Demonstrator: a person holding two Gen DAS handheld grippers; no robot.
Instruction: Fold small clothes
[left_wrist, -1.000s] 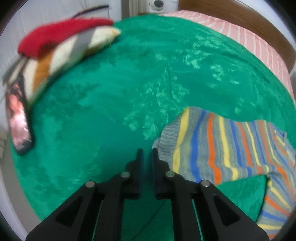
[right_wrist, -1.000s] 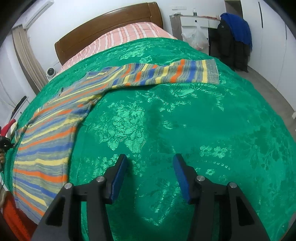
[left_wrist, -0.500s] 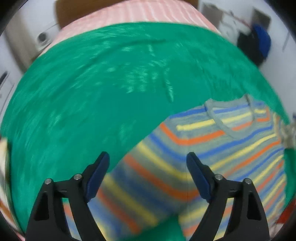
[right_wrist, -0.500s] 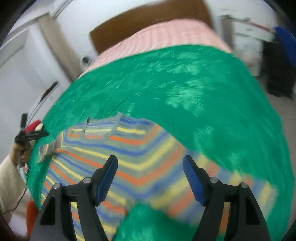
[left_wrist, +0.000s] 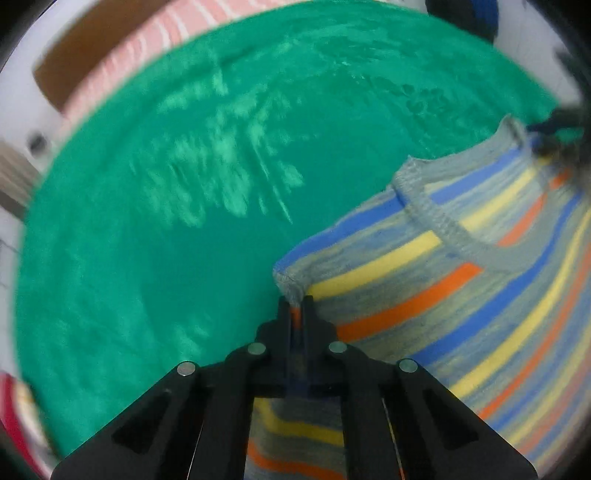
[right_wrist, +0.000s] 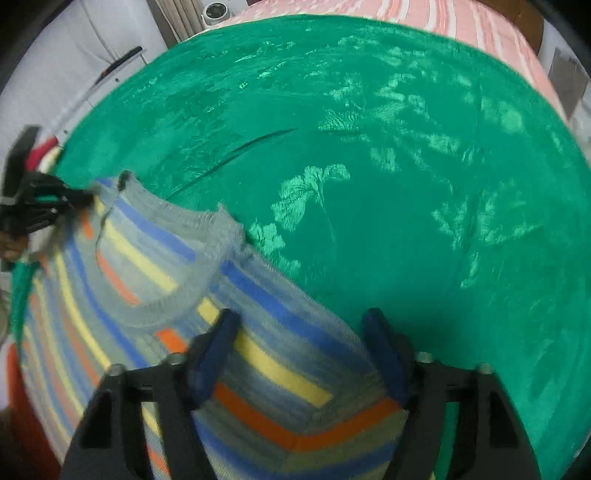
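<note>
A small grey sweater (left_wrist: 461, 295) with blue, yellow and orange stripes lies on a green bedspread (left_wrist: 184, 221), its neck opening facing the far side. My left gripper (left_wrist: 296, 306) is shut on the sweater's shoulder corner, and a bunch of knit sticks up past its tips. In the right wrist view the sweater (right_wrist: 147, 258) fills the lower left. My right gripper (right_wrist: 299, 332) straddles the other shoulder. Its jaws are closing with striped cloth between them, and the blue pads (right_wrist: 218, 343) still stand apart. The left gripper (right_wrist: 74, 197) shows at that view's left edge, pinching the knit.
The green bedspread (right_wrist: 406, 184) stretches far beyond the sweater. A pink striped sheet (left_wrist: 147, 48) and a brown headboard (left_wrist: 74, 66) lie at the far end. A red garment (left_wrist: 14, 406) shows at the lower left edge. A white camera (right_wrist: 216, 9) stands by the curtain.
Both grippers swept across the bed to the sweater's shoulders. The left one opened wide, then shut on the shoulder corner. The right one's jaws have narrowed over the other shoulder.
</note>
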